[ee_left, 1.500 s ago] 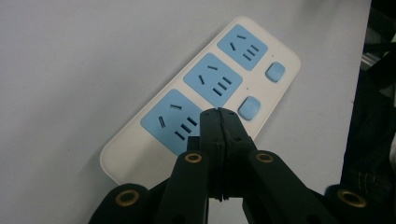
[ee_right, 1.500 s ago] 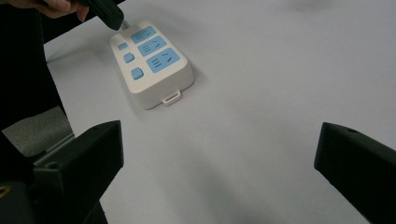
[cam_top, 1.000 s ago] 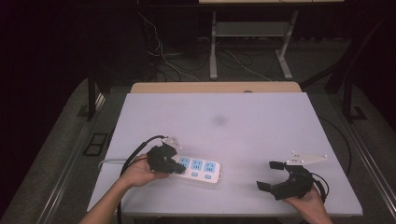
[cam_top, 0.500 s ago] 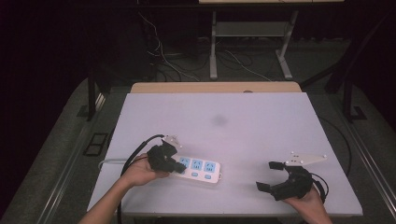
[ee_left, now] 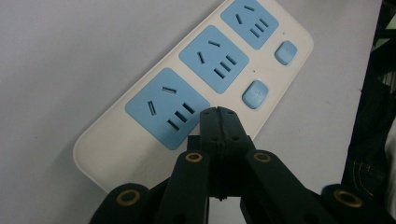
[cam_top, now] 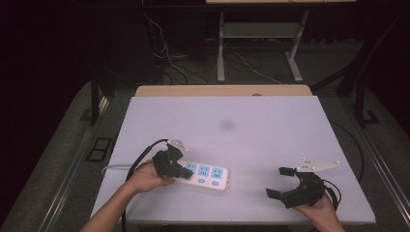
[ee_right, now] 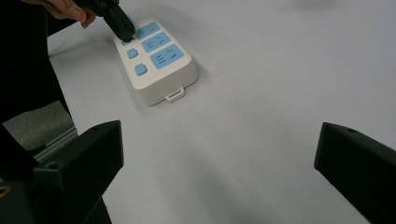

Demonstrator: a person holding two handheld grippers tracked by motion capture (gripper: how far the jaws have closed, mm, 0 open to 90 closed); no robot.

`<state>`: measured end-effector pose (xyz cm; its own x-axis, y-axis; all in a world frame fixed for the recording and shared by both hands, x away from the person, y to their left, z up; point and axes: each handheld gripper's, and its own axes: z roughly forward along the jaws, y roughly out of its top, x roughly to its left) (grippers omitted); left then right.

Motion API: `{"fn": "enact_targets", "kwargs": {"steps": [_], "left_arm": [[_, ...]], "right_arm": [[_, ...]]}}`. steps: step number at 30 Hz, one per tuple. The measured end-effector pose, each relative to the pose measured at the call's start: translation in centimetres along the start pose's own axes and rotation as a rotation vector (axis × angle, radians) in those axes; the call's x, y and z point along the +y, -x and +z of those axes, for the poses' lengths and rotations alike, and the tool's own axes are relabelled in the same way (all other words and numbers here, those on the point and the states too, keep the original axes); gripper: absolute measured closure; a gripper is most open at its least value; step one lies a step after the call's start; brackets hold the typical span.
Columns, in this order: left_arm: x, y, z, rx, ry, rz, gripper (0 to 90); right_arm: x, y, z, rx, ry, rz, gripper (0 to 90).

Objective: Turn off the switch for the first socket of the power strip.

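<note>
Power strip [cam_top: 205,175] looks rigid, light, smooth plastic, best held across long edges; left gripper [ee_left: 218,114] jaws pressed together w/ tips on its switch end, right gripper [cam_top: 279,181] jaws wide apart, empty.

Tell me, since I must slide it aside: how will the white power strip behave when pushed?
The power strip lies flat and looks rigid, so it should slide, not tip. Its smooth casing may slip on the table. Its cable may drag and swing it.

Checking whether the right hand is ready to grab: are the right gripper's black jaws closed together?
No: in the right gripper view the right gripper has its jaws far apart, with bare white table between them.
</note>
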<state>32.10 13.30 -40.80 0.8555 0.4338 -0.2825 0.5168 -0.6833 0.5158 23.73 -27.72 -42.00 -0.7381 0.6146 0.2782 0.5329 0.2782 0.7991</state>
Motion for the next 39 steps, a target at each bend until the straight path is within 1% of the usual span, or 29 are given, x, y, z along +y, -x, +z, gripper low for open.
{"fn": "enact_targets", "kwargs": {"steps": [1,3,7,15,20,21,22,23,25,28,30,39], "left_arm": [[-0.2,0.0,0.0,-0.004,0.015,-0.009,89.7],[-0.2,-0.1,0.0,-0.006,0.017,-0.007,89.7],[-0.2,0.0,0.0,0.0,0.014,0.007,89.6],[-0.2,0.2,0.0,0.01,0.014,0.013,89.6],[-0.1,0.3,-0.1,0.019,0.017,0.025,89.5],[-0.1,0.3,-0.2,0.01,0.028,0.029,89.5],[-0.1,0.3,-0.4,0.017,0.037,0.026,89.5],[-0.1,0.3,-0.5,0.027,0.027,0.036,89.5],[-0.2,0.3,-0.5,0.023,0.025,0.04,89.5],[-0.1,0.4,-0.8,0.017,0.044,0.041,89.5],[0.1,0.5,-1.0,0.02,0.056,0.045,89.5],[0.7,0.5,-2.4,0.049,0.093,0.049,89.4]], "right_arm": [[0.0,0.0,0.0,0.0,0.001,0.0,1.0],[0.0,0.1,-0.1,-0.002,0.001,0.002,1.0],[0.0,0.1,0.0,-0.004,0.001,0.004,1.0],[0.0,0.2,0.0,-0.006,0.001,0.006,1.0],[0.0,0.2,-0.1,-0.005,0.002,0.008,1.0],[0.0,0.2,0.0,-0.003,-0.001,0.007,1.0],[-0.1,0.2,0.0,-0.003,-0.002,0.005,1.0],[-0.1,0.2,0.0,-0.003,-0.002,0.005,1.0],[-0.1,0.2,0.0,-0.003,-0.002,0.006,1.0],[-0.1,0.3,-0.1,-0.005,0.0,0.009,1.0],[-0.1,0.4,-0.1,-0.006,0.002,0.012,1.0],[-0.1,0.5,-0.2,-0.009,0.005,0.013,1.0]]}}
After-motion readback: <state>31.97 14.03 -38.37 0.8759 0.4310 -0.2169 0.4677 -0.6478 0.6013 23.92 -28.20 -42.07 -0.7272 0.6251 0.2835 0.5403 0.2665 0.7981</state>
